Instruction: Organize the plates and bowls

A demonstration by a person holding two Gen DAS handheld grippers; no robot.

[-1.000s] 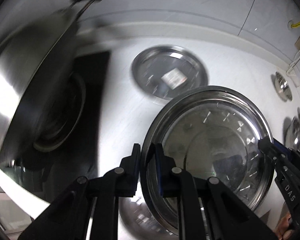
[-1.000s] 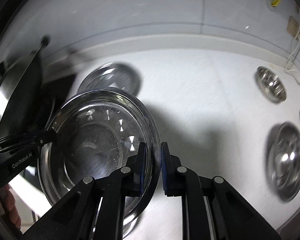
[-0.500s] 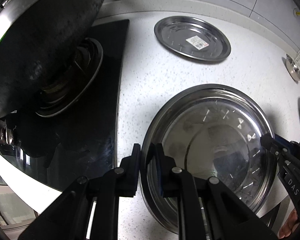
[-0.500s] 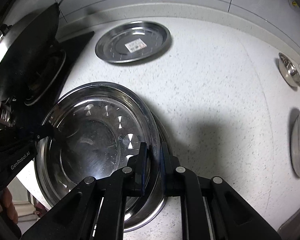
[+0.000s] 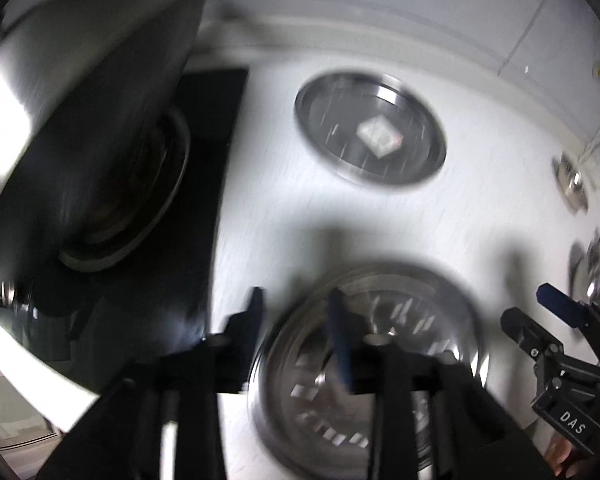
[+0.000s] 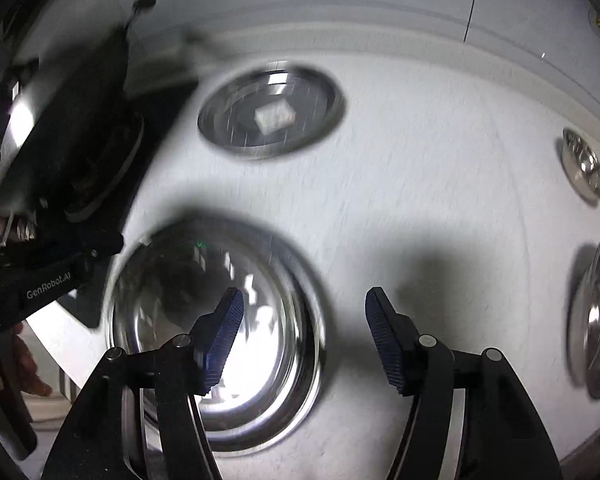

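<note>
Now large plate (image 6: 220,344) flat, facing up

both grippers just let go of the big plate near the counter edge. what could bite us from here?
1. The big plate lies close to the counter's front edge beside the cooktop; a nudge could slide it off.
2. The right gripper hangs open with one finger over the plate's rim and could clip it.
3. The left gripper works near the wok; both views are blurred, so clearance is unclear.

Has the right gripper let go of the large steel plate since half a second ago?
Yes. The right gripper is open, off the large steel plate, which lies on the white counter.
</note>
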